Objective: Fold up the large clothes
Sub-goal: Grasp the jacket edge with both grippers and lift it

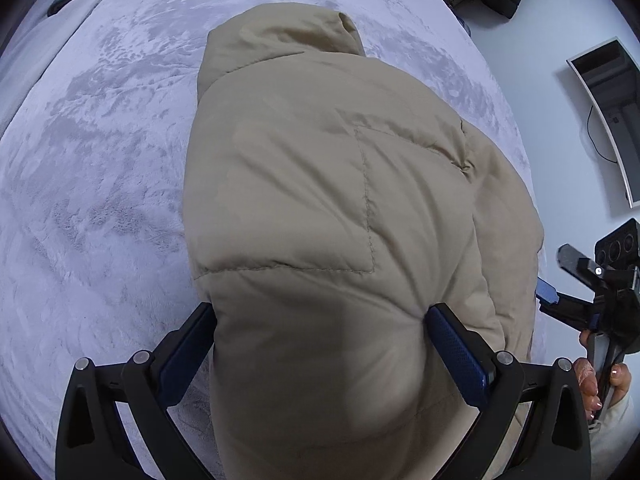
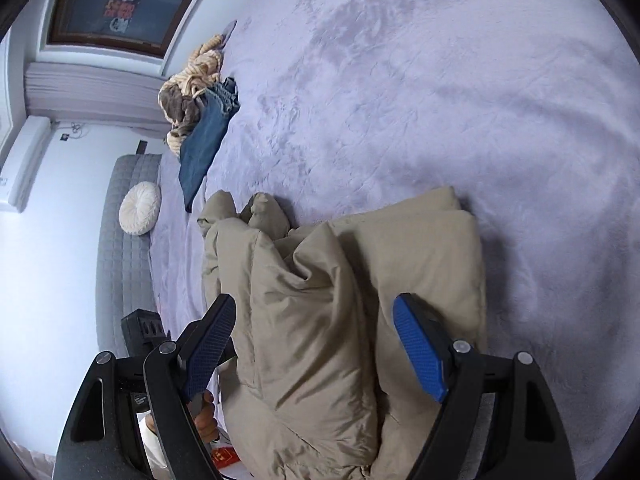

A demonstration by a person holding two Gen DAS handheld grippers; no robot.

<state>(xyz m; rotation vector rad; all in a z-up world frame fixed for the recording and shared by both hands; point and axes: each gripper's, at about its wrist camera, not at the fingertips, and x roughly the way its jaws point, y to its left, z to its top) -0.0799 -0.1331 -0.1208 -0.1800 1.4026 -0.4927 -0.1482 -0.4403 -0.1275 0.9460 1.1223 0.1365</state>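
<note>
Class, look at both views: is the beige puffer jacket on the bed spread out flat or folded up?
Folded. The beige puffer jacket lies bunched in stacked padded layers on the lilac bedcover, its hood at the far end.

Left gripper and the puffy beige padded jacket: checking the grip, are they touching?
Touching: left wrist view shows the left gripper fingers denting the beige padded jacket.

Beige puffer jacket (image 1: 320, 200) — hooded, folded into a bundle — on lilac bedspread (image 1: 100, 180).
</note>
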